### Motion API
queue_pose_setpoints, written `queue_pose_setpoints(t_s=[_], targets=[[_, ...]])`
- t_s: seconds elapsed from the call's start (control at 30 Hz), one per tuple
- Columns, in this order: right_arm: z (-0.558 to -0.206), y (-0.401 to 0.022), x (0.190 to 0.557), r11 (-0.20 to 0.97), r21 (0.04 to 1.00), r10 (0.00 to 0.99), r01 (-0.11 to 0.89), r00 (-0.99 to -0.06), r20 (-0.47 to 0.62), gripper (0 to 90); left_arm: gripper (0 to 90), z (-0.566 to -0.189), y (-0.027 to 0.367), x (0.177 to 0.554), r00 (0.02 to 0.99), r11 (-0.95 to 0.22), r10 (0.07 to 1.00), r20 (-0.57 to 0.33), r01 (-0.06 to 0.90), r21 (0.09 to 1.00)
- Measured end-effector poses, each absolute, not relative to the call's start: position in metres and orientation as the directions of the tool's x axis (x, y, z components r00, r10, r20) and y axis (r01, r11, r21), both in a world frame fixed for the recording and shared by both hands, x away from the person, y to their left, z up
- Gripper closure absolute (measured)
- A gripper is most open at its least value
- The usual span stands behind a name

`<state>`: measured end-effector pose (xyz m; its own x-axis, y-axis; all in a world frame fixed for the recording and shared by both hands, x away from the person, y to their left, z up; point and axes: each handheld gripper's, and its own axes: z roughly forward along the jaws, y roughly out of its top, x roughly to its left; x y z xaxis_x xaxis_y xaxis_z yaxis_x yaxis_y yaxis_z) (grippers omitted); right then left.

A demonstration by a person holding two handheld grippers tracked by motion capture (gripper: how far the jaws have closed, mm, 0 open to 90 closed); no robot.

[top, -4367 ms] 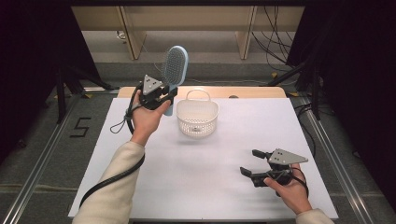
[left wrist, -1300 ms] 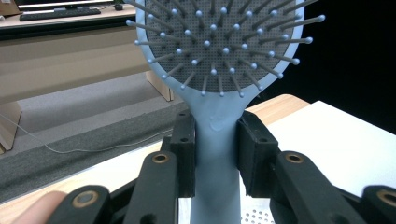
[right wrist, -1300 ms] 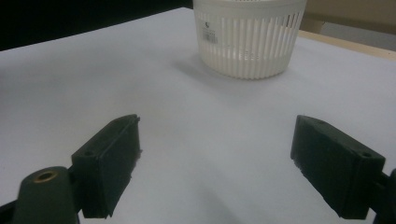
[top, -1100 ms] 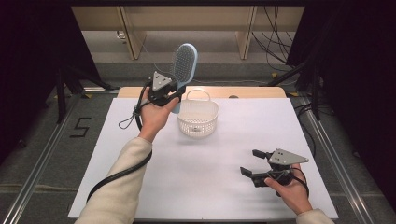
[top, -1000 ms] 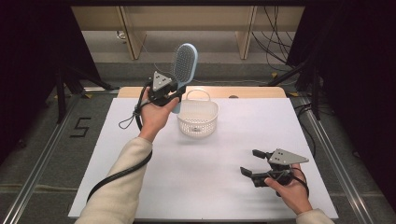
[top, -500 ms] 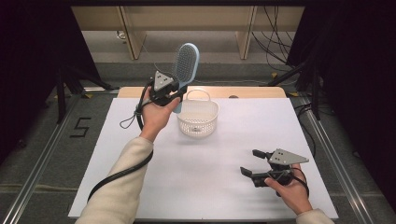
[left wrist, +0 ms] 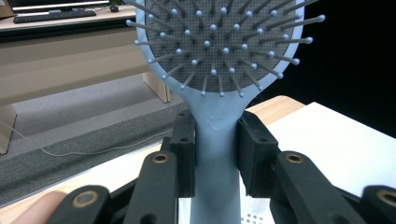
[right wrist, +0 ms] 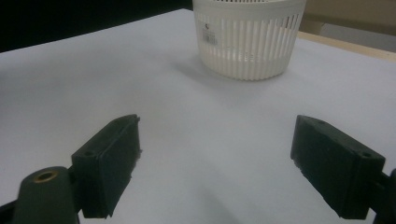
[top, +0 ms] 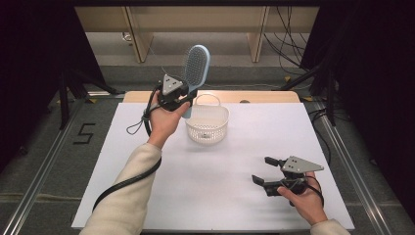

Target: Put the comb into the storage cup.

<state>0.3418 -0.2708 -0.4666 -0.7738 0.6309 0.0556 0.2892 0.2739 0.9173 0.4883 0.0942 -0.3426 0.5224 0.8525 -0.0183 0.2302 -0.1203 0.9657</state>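
A light-blue hairbrush [top: 196,66] stands upright in the air, bristle head up, at the far left of the table. My left gripper [top: 182,100] is shut on its handle [left wrist: 216,154], the pads [left wrist: 184,154] pressing it from both sides. The brush's lower end hangs beside the left rim of a white slotted basket [top: 208,125] with a handle. My right gripper [top: 264,170] rests low over the near right of the white table top [top: 220,186], open, with nothing between its jaws. The basket [right wrist: 250,35] stands ahead of it.
The white table top ends at a wooden strip [top: 264,96] at the back. Beyond it lie grey floor, cables [top: 288,34] and wooden furniture legs. A floor mark reading 5 [top: 84,133] sits left of the table. A black cable [top: 122,183] trails along my left sleeve.
The left hand with the brush has shifted slightly right and up since the oldest frame, closer to the basket. Over the last second nothing has visibly moved.
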Motion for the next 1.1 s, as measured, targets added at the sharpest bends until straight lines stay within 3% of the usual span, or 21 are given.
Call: queue_pose_setpoints(t_s=[1.1], targets=[[-0.4666,-0.2711,0.3419,0.268,0.919,0.632,0.290,-0.773,0.059,16.4,69.9,-0.3428,0.0876,0.4922,0.532,-0.125,0.847,-0.018,0.233,0.964]])
